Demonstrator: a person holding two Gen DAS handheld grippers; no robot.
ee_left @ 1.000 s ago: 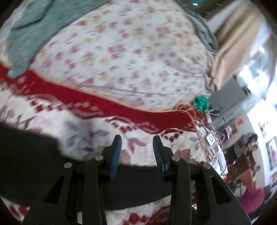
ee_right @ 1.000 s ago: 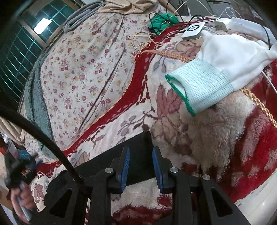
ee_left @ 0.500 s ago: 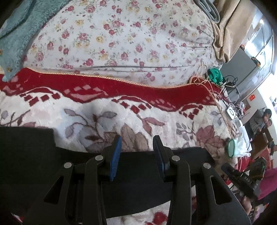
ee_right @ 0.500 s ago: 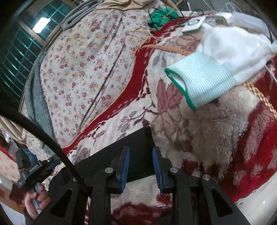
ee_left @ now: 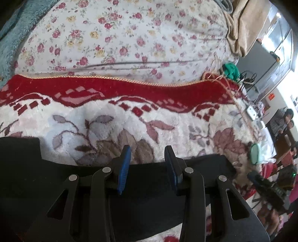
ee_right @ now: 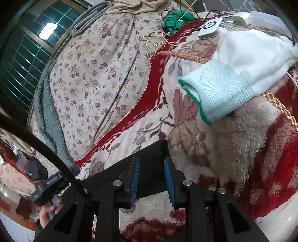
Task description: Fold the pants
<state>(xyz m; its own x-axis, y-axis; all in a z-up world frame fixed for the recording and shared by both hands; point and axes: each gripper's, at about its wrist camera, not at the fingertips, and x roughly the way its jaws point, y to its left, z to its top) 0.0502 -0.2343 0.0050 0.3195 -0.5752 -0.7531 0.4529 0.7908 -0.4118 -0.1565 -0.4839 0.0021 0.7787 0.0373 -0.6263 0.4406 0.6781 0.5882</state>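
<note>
Black pants (ee_left: pixel 22 167) lie in a long flat strip across a red and white flowered fleece blanket (ee_left: pixel 111 119). My left gripper (ee_left: pixel 147 149) hovers low over the strip's far edge, open, with only cloth and blanket showing through the gap. At the pants' end (ee_right: pixel 121 165), my right gripper (ee_right: pixel 151 160) is also open, and the corner of the cloth lies beneath the gap. Neither pair of pads presses on the fabric. The left gripper (ee_right: pixel 50 188) shows in the right wrist view, held by a hand (ee_right: pixel 46 212).
A white glove with a mint cuff (ee_right: pixel 219 93) lies on the blanket to the right. A white charger (ee_right: pixel 210 28), cables and green cloth (ee_right: pixel 177 16) are behind it. A floral sheet (ee_left: pixel 130 37) and teal fleece (ee_left: pixel 11 37) lie farther back. People (ee_left: pixel 285 119) sit at the right.
My left gripper has come down closer to the pants and rolled, so the black strip now fills the bottom of its view. The right gripper has hardly moved. Both openings are unchanged.
</note>
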